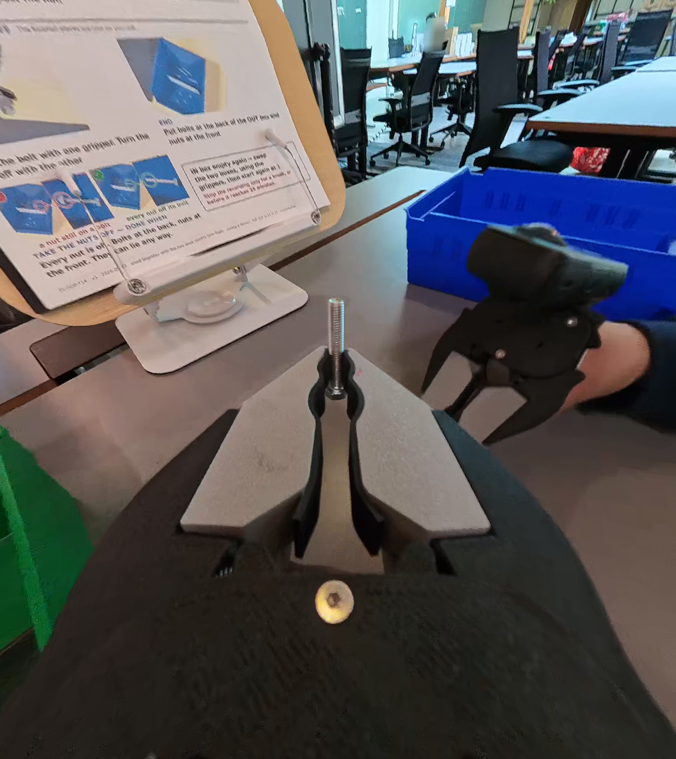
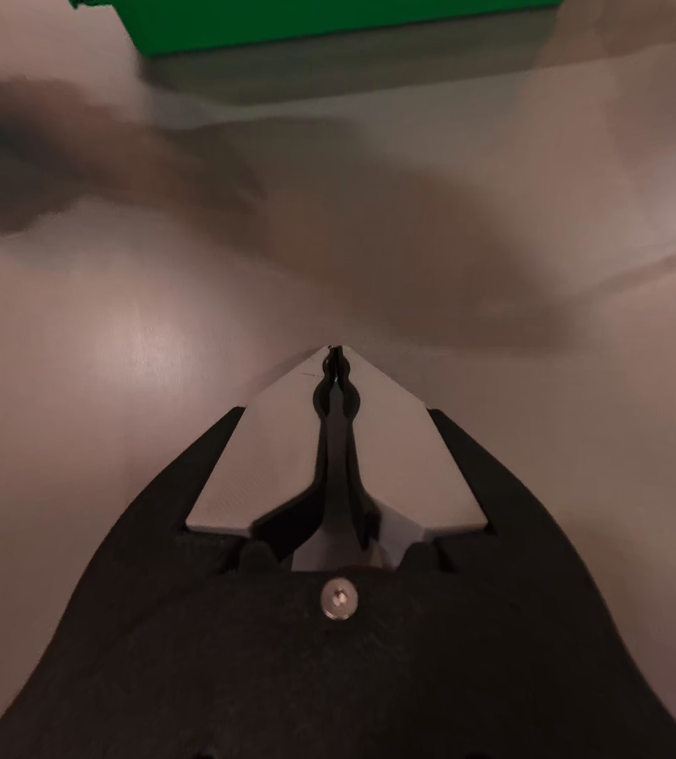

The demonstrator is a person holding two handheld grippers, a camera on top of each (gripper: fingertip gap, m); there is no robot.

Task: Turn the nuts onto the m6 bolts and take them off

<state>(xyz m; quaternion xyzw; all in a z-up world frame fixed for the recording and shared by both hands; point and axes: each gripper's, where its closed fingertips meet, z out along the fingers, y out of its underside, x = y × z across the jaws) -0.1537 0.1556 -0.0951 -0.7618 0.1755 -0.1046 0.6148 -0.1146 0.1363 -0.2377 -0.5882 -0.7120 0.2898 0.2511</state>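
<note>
The left gripper (image 1: 335, 369) clamps the bolt (image 1: 335, 332) by its head, shank pointing to 12 o'clock. The right gripper (image 2: 335, 357), at 3 o'clock, has its tips pinched together; contents cannot be determined.

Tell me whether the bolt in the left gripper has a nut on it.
No nut: the bolt, clamped near its head by the left gripper, shows bare thread right up to its tip.

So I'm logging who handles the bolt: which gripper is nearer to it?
Left. The left gripper is shut on the bolt, whose bare threaded end sticks out past the fingertips. The right gripper is off to its right above the table, apart from it.
</note>
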